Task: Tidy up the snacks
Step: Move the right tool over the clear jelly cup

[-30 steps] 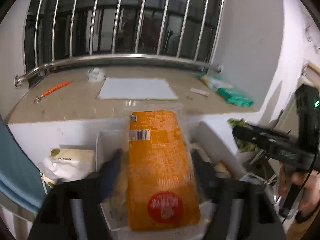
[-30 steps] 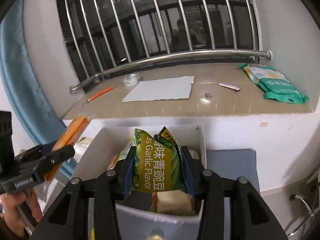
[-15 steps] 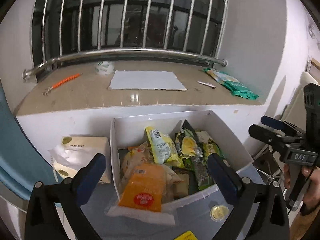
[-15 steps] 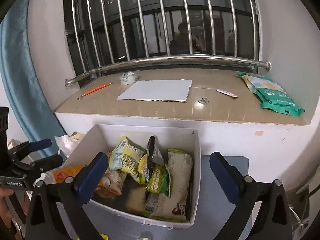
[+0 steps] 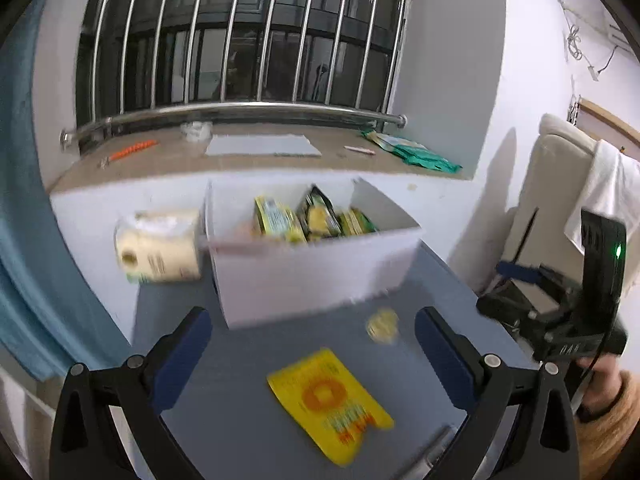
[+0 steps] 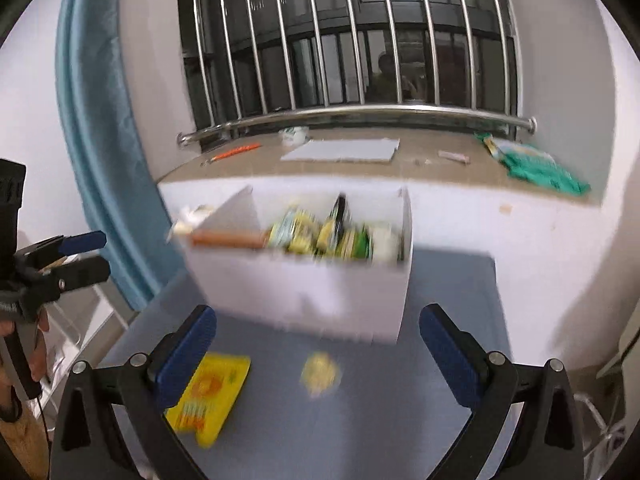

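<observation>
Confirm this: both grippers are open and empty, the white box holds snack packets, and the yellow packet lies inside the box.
Not quite. The yellow packet lies on the grey table in front of the white box, not inside it, as the left wrist view shows. The left gripper and right gripper are open and empty.

The window bars (image 6: 360,40) are shiny metal. The box (image 5: 316,268) looks matt white, the yellow packet (image 5: 328,400) glossy, the surface (image 6: 360,420) smooth grey.

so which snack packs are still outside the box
Just two: the flat yellow pack and the small round snack, both lying on the grey table before the white box. The others stand inside it.
</observation>
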`<state>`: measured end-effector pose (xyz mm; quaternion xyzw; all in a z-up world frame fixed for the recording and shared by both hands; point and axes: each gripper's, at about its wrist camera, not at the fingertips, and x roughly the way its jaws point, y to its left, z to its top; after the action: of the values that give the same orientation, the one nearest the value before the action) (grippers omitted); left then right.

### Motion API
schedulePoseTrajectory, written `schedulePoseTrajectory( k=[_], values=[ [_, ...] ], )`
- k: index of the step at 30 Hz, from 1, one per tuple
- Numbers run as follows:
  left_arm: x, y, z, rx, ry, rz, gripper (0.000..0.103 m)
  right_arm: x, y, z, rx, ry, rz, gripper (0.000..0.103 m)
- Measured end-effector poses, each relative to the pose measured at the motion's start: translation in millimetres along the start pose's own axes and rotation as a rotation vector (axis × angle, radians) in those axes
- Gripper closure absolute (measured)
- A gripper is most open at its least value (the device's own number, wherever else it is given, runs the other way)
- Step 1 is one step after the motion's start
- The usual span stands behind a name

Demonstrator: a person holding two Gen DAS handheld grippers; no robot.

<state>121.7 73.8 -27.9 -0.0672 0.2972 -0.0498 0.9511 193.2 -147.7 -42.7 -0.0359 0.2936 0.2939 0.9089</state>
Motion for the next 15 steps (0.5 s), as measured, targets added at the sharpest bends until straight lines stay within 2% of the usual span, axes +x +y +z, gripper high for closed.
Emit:
schedulePoseTrajectory(
  k=[3,6,11,15],
  values=[
    [-8.4,-6.2,-33.7,-0.045,0.010,0.008,0.000,-13.2,5.8,-42.0,0.029,0.003,-0.004,0.000],
    [-11.7,-9.1,-55.5,-0.091,0.028,-0.019,0.000,-17.4,6.9,-64.5,0.045,0.028,-0.023,0.000],
    [-15.4,-11.9,-67.3,-0.108,0.043,-0.029,0.000,-16.1,11.0,-72.5,-0.001,0.046,-0.058,0.000],
    [-17.8,-11.1,-68.3,-0.113,0.042,-0.038,0.000,-8.1,10.3,-68.0,0.015,0.059,-0.050,0.000]
  ],
)
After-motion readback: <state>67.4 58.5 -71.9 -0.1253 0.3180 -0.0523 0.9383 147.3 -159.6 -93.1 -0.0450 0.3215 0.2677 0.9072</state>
